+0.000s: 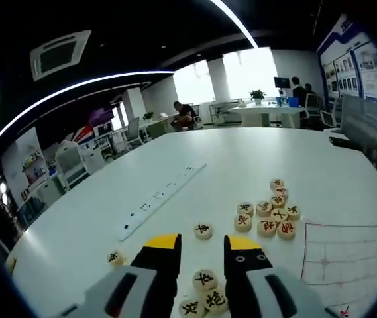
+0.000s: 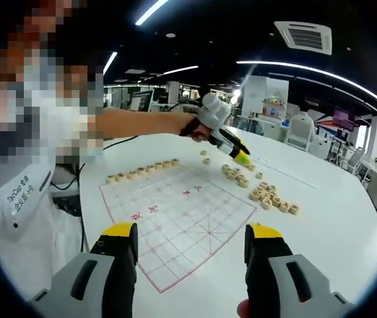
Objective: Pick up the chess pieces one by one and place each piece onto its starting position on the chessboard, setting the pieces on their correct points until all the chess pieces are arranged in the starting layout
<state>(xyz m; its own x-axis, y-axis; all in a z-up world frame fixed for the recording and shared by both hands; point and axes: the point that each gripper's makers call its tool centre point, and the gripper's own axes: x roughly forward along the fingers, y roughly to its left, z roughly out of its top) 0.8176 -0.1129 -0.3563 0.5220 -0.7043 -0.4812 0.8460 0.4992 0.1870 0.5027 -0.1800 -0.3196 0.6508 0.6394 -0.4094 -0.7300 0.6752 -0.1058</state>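
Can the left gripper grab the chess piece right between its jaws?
Probably yes. The left gripper is open, and one piece lies between its jaws on the table. Two other pieces sit close beside it and could get bumped.

White power strip (image 1: 158, 199) flat on white table (image 1: 254, 152); potted plant (image 1: 258, 95) on far desk.

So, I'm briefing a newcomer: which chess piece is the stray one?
On the big white table, find the long white power strip. Near its closer end lies one round pale wooden chess piece, alone, farthest of all from the red-lined white chessboard.
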